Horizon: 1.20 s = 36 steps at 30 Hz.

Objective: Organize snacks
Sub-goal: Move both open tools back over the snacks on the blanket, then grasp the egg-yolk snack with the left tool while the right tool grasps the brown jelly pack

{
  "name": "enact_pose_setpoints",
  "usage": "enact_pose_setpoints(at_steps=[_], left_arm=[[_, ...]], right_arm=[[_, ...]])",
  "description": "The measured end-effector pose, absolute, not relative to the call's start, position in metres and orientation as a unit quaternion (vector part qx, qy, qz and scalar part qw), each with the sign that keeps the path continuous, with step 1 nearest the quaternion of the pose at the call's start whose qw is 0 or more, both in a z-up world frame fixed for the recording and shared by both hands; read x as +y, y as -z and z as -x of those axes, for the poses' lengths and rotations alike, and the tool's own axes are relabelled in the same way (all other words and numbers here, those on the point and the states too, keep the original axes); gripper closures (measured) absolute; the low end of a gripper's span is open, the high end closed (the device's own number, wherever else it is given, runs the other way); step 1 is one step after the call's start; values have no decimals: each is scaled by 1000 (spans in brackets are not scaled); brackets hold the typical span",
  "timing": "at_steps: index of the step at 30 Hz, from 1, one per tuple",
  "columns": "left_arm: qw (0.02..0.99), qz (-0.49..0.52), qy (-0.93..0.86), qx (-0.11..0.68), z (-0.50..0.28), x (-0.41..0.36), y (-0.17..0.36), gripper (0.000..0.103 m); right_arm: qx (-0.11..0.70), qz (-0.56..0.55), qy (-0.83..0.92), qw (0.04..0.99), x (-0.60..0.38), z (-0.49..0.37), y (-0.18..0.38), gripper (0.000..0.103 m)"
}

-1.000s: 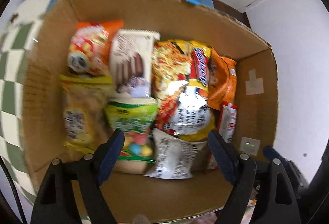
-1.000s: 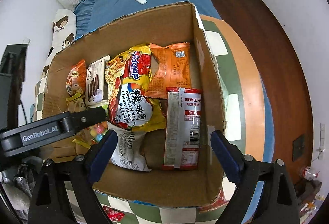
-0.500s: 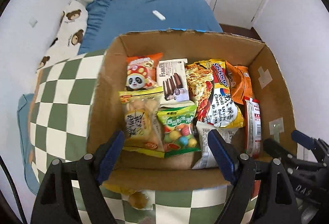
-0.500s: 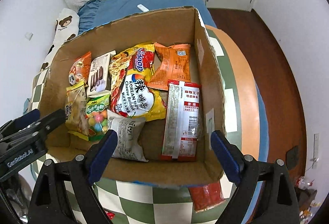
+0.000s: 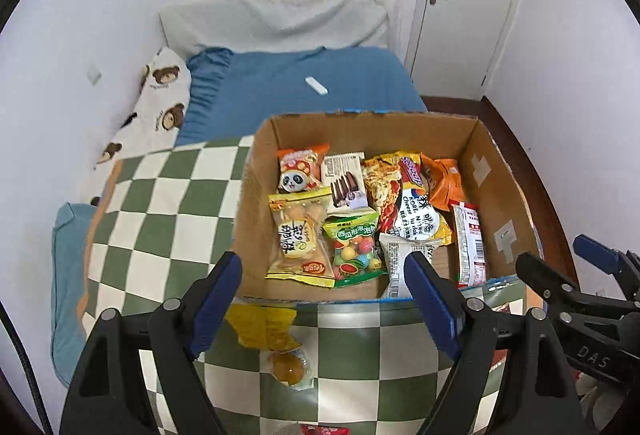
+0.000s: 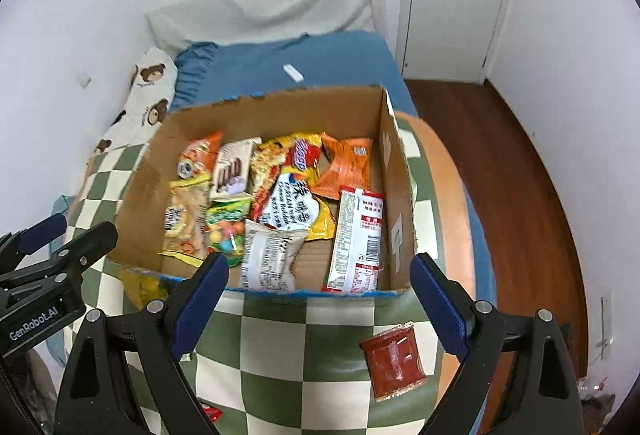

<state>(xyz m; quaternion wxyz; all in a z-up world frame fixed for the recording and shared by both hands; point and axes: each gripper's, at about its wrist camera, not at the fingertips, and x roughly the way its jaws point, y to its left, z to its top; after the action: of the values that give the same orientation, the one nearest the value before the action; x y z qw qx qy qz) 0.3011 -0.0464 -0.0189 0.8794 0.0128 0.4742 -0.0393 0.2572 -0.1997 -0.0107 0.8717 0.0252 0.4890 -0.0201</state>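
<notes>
Hovering empty with jaws apart, left gripper [image 5: 322,297] and right gripper [image 6: 320,299] overlook the cardboard box [image 6: 400,195] of packed snacks, so next (my guess) drop squarely onto the red packet [image 6: 394,363] lying loose on the checkered blanket [image 6: 280,347], pinching its edge without crushing.

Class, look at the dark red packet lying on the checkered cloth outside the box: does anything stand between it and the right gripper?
Nothing visible does. The dark red packet lies uncovered on the checkered cloth, just below the open right gripper.
</notes>
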Motion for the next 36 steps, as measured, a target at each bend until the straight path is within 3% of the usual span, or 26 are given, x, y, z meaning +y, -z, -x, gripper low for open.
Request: enact_pose_setpoints(at_steps=[7, 12, 15, 18, 25, 34, 36], left_arm=[[889, 4, 40, 456, -276, -33, -3, 20], [881, 6, 20, 472, -266, -13, 11, 20], [861, 2, -2, 508, -262, 9, 43, 20], [827, 11, -15, 562, -261, 27, 85, 20], [758, 23, 3, 651, -265, 25, 178, 20], [715, 12, 40, 698, -278, -6, 245, 21], [714, 11, 39, 699, -278, -9, 252, 28]], right_arm=[[455, -31, 0, 890, -189, -225, -26, 9], [459, -67, -21, 886, -191, -210, -28, 9], [474, -95, -19, 875, -202, -203, -9, 11], [497, -120, 1, 860, -221, -198, 21, 21], [544, -174, 58, 819, -270, -192, 93, 21], [615, -118, 81, 775, -289, -208, 173, 25], [626, -95, 81, 770, -285, -210, 190, 26]])
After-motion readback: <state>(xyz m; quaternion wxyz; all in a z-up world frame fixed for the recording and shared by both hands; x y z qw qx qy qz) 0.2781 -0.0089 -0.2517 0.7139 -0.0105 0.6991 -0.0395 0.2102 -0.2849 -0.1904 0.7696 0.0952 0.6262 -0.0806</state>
